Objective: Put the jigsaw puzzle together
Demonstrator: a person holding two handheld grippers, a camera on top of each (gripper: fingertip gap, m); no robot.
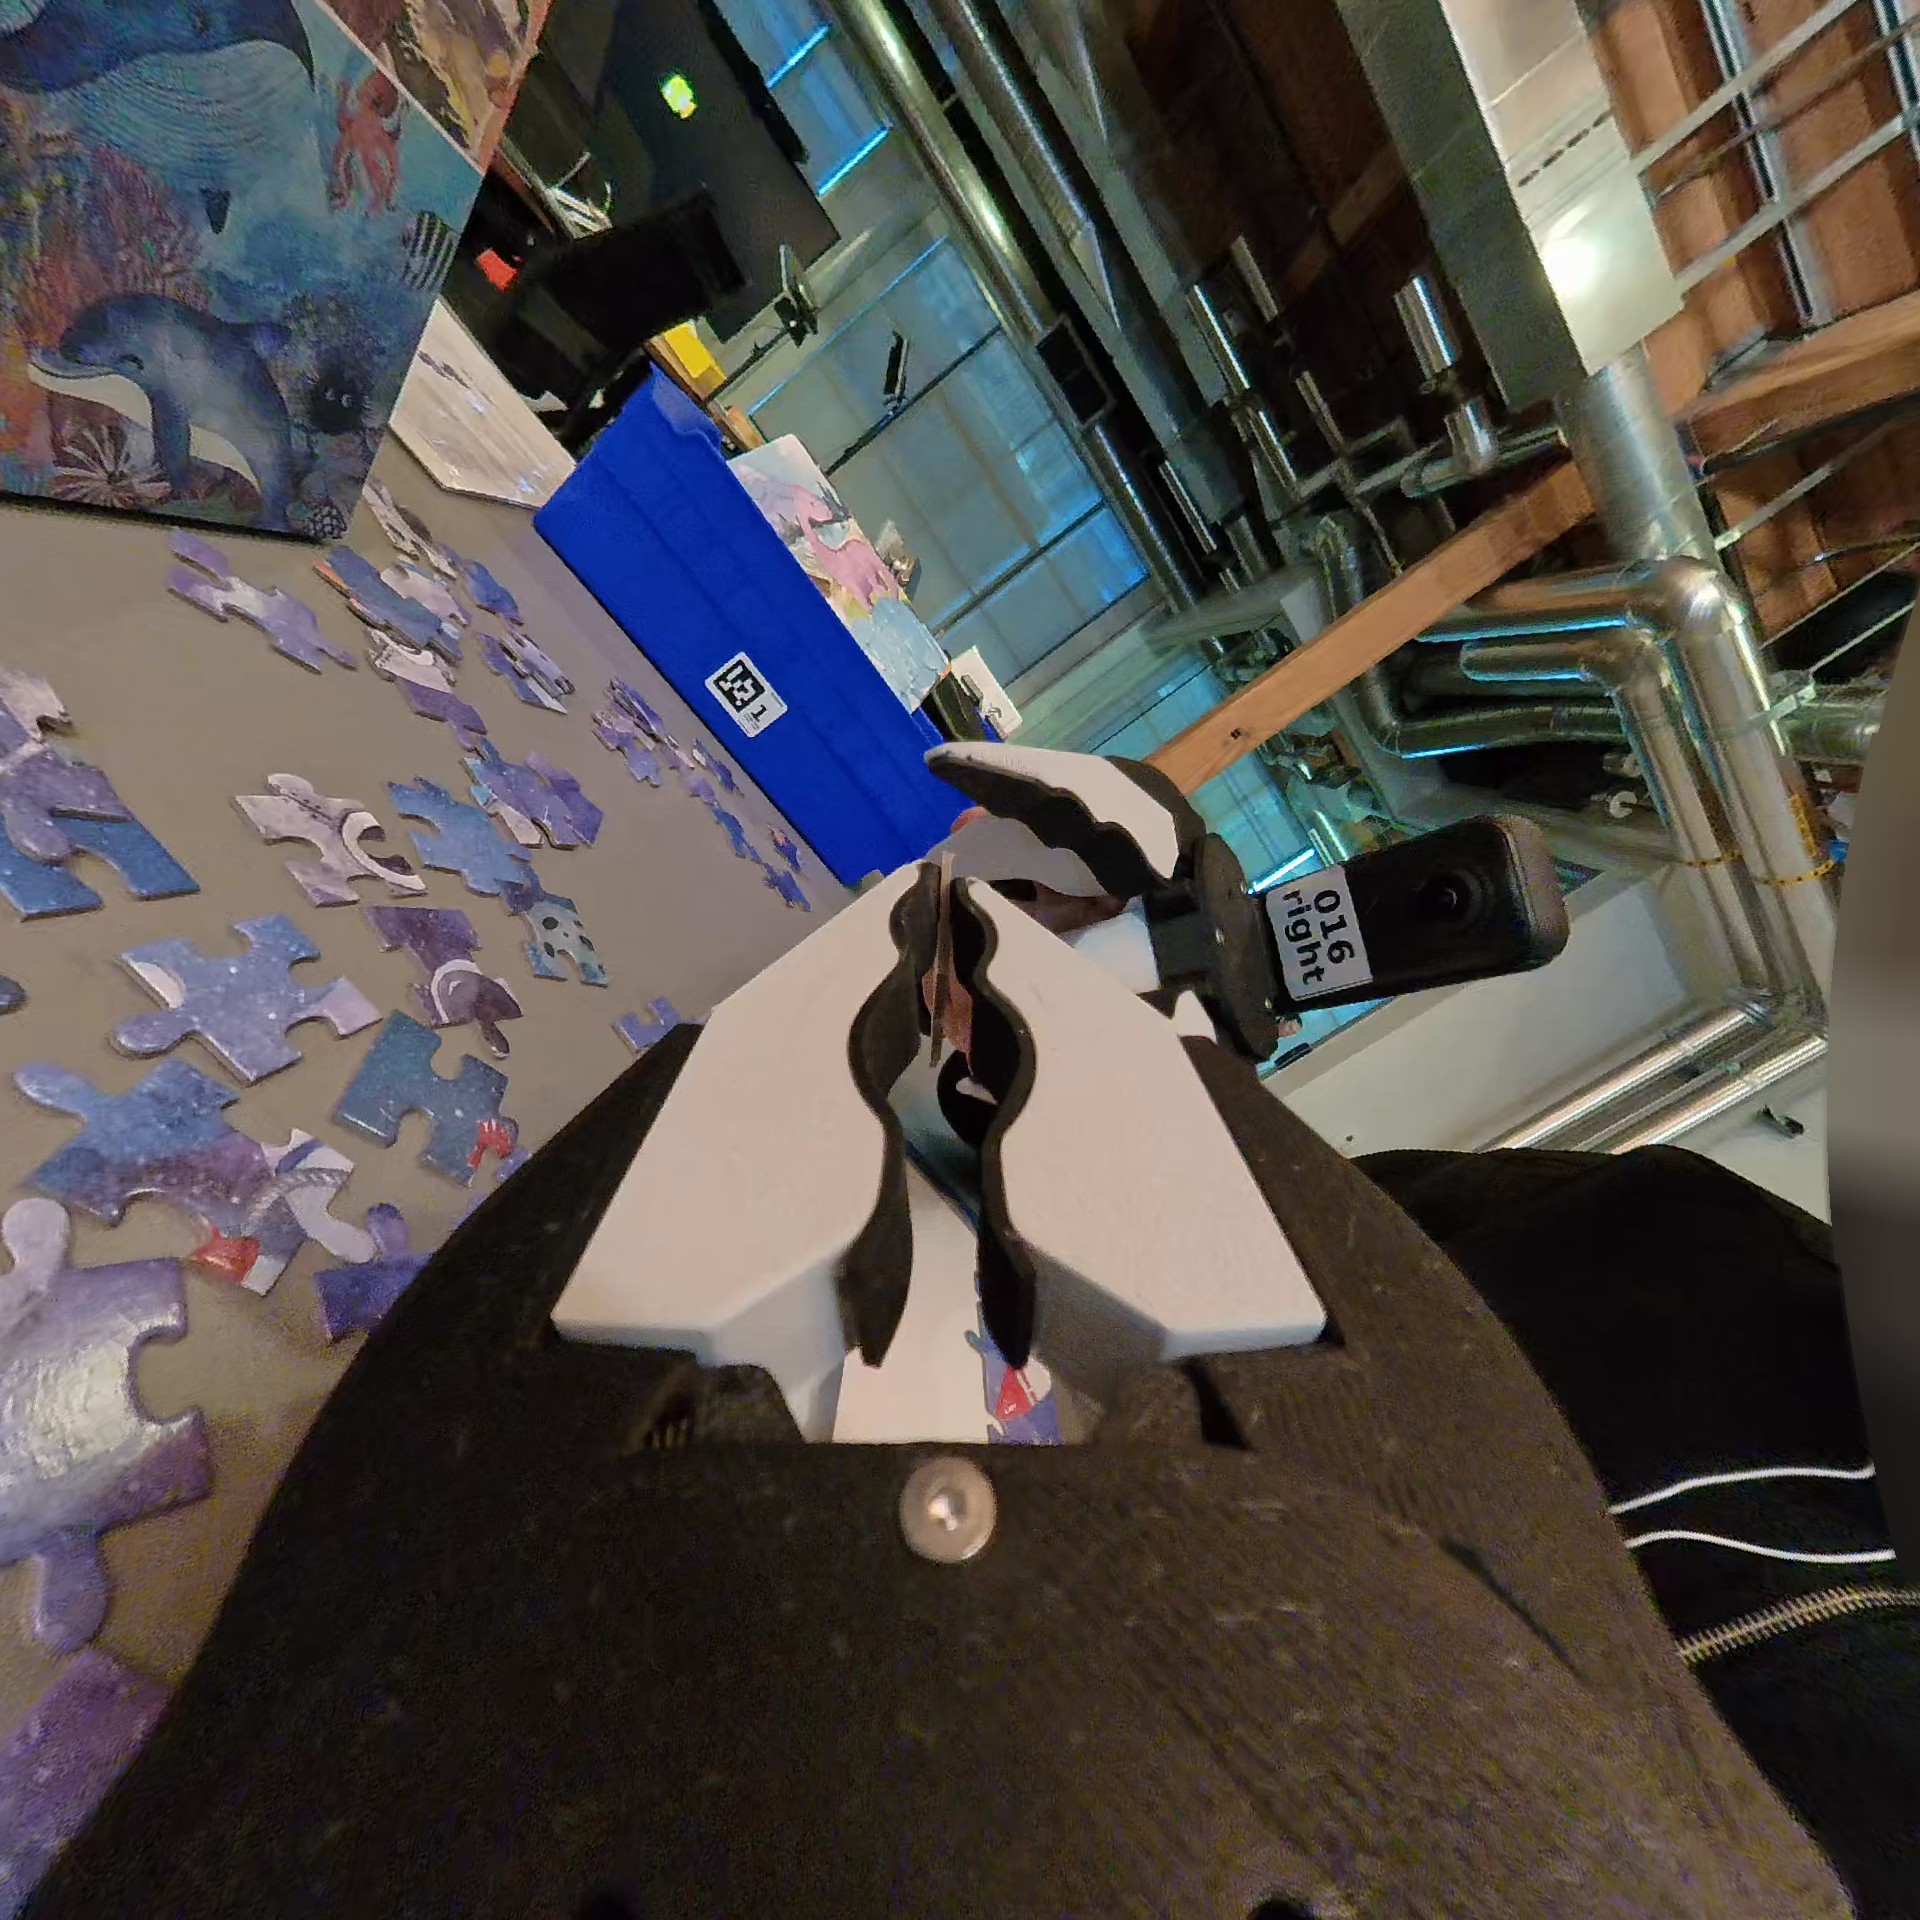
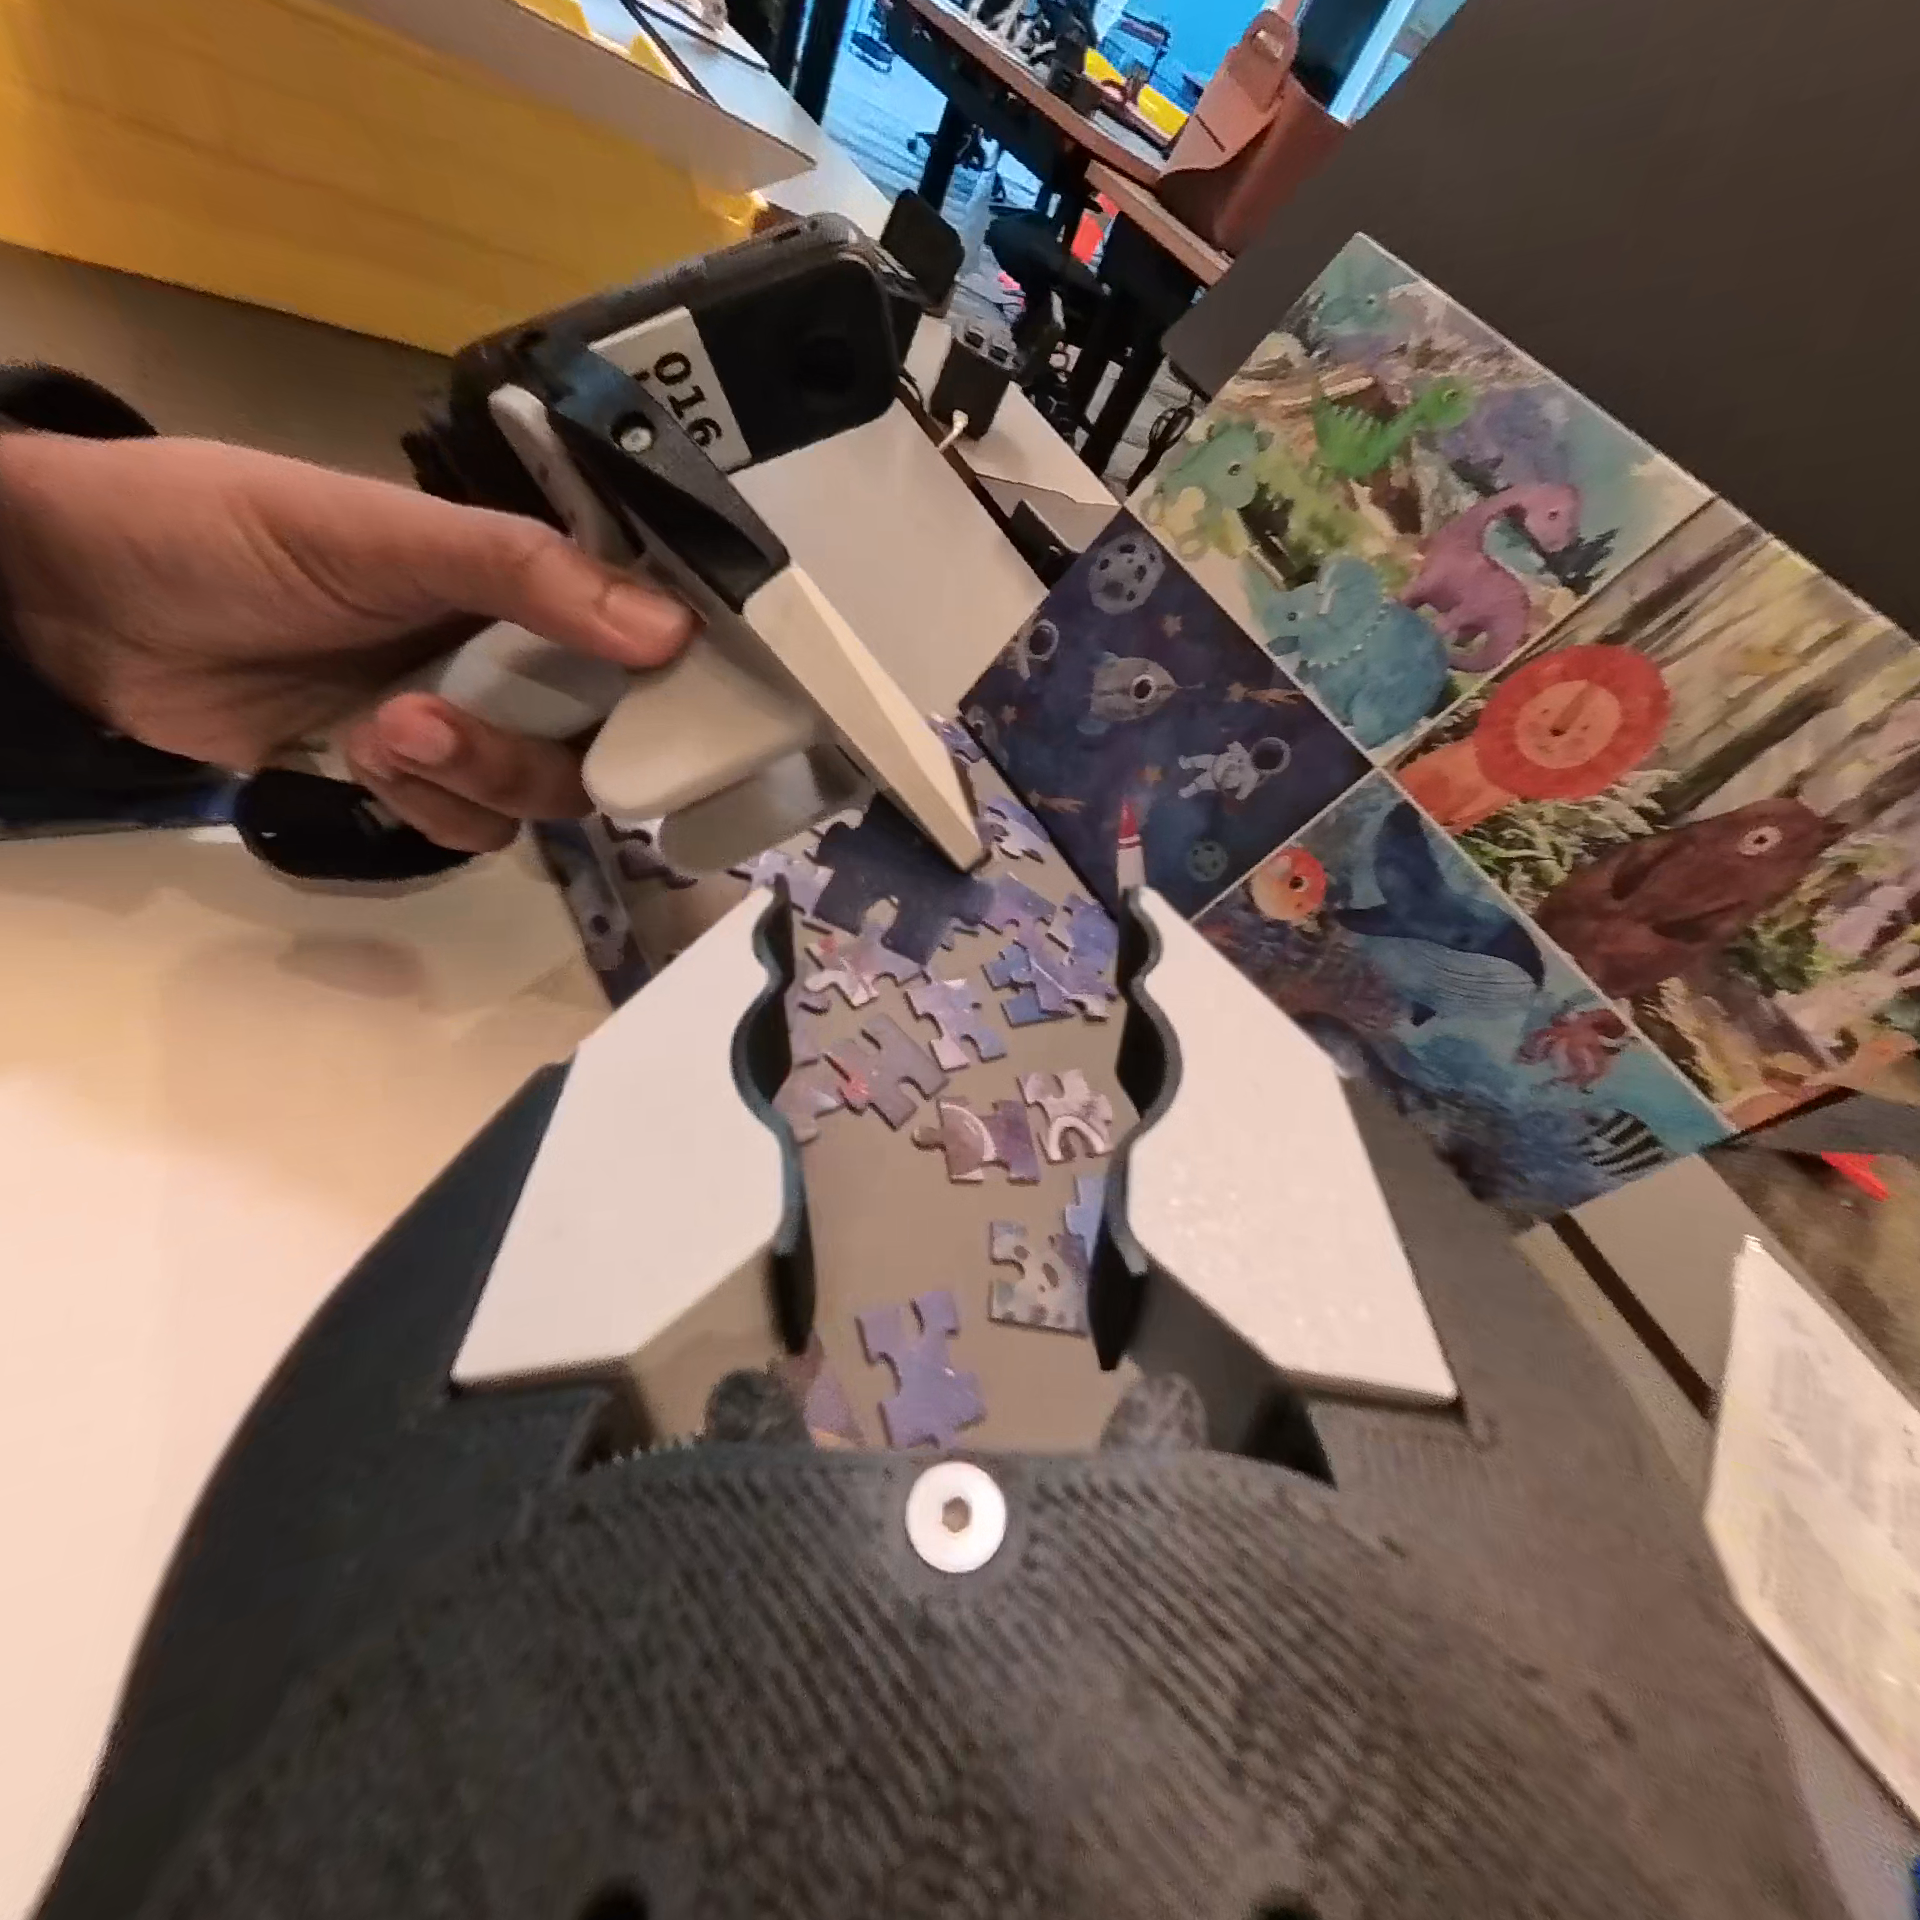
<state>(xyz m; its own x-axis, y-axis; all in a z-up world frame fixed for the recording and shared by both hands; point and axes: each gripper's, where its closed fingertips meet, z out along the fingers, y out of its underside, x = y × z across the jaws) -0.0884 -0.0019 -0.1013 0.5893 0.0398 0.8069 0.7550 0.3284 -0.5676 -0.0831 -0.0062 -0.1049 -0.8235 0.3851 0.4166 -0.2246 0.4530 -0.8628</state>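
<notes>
My left gripper [image 1: 940, 894] is shut on a thin jigsaw piece [image 1: 941, 966], seen edge-on between its black pads and lifted above the grey table [image 1: 125, 582]. In the right wrist view a hand holds this gripper [image 2: 961, 847], with the dark blue piece [image 2: 883, 894] at its tip. My right gripper [image 2: 956, 914] is open and empty above loose blue and purple pieces [image 2: 925, 1049]. It shows just beyond the left fingertips in the left wrist view [image 1: 1023, 831]. Several loose pieces [image 1: 249, 997] lie spread on the table to the left.
The puzzle box [image 2: 1455, 727] with four pictures stands upright at the table's far side; its sea picture shows in the left wrist view [image 1: 187, 260]. A blue bin [image 1: 717, 644] stands behind the pieces. A yellow bin [image 2: 312, 156] and a white sheet [image 2: 1829, 1507] flank the area. The tips of both grippers are at nearly the same place.
</notes>
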